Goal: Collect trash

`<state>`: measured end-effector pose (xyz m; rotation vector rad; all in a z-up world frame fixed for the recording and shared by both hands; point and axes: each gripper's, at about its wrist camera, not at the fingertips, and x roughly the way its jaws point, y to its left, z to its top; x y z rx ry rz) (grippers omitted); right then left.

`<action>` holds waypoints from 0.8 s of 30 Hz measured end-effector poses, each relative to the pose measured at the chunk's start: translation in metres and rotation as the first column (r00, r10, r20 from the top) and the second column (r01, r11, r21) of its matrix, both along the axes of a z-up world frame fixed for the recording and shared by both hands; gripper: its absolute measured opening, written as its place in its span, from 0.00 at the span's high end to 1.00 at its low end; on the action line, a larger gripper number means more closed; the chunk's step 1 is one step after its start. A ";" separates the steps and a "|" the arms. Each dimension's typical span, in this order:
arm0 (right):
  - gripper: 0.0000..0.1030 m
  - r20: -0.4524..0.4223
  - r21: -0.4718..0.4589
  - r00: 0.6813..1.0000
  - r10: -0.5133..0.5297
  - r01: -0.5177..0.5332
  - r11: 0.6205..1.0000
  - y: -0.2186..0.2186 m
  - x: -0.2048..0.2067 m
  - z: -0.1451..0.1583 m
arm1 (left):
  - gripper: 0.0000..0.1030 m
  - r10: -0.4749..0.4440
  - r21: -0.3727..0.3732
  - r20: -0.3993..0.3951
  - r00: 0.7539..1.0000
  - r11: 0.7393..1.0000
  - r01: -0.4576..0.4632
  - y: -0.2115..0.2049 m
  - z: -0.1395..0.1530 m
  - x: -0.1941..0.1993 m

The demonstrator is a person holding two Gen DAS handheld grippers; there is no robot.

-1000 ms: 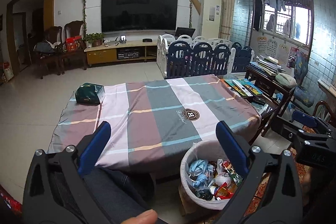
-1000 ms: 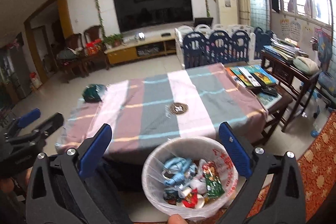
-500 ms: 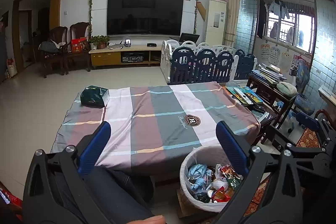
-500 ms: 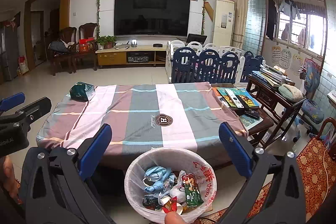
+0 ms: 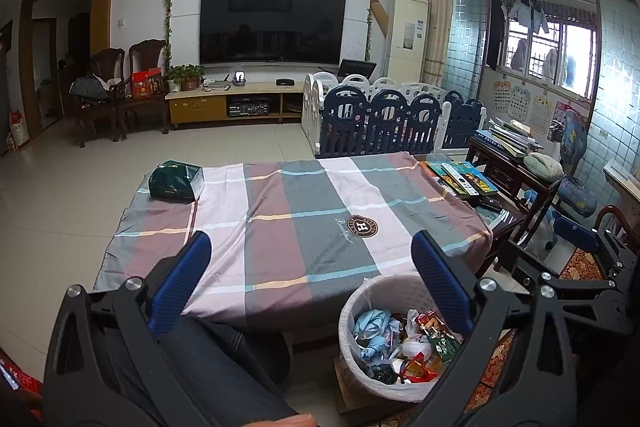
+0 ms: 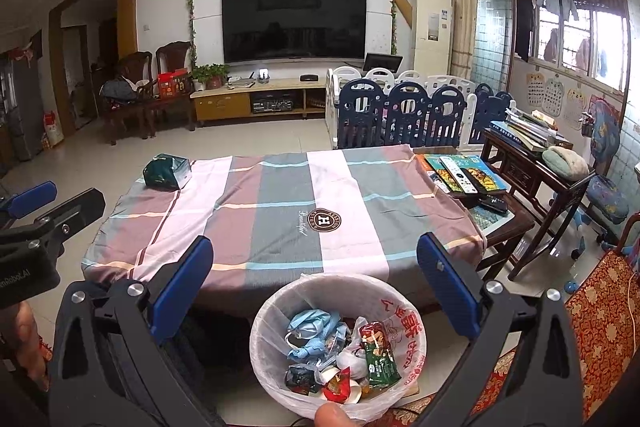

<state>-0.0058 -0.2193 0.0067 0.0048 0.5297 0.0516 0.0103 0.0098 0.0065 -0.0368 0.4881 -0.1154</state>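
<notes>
Left wrist view: left gripper [image 5: 310,273] is hanging wide apart and empty, now raised and levelled compared with a second ago. Trash bin [image 5: 352,311] is sitting lower right, beside the cloth-covered table [image 5: 280,219]; a green bag [image 5: 174,181] is lying at the table's far corner.

Right wrist view: right gripper [image 6: 314,279] is likewise gaping empty. The bin [image 6: 268,315], full of wrappers [image 6: 378,355], is sitting between its fingers, nearer than before. Books [image 6: 460,173] are lying to the right.

the room is bright with daylight from the window [image 5: 560,47], which glows white. the tv [image 6: 294,23] shines a little. both pictures are sharp, but edges bend round and corners go black.
</notes>
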 end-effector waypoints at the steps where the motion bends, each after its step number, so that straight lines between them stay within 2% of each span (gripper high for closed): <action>1: 0.03 -0.007 0.006 1.000 0.003 -0.003 1.000 0.000 0.001 -0.001 | 0.03 -0.001 0.001 -0.001 1.000 1.000 0.001 0.000 0.000 0.000; 12: 0.03 -0.045 0.064 0.999 0.000 0.003 0.998 -0.007 0.005 -0.007 | 0.03 -0.004 0.007 -0.013 1.000 1.000 0.004 -0.004 -0.002 0.003; 24: 0.03 -0.062 0.065 0.998 -0.007 0.011 0.998 -0.009 0.009 -0.009 | 0.03 -0.002 0.005 -0.028 1.000 1.000 0.002 -0.006 -0.004 0.005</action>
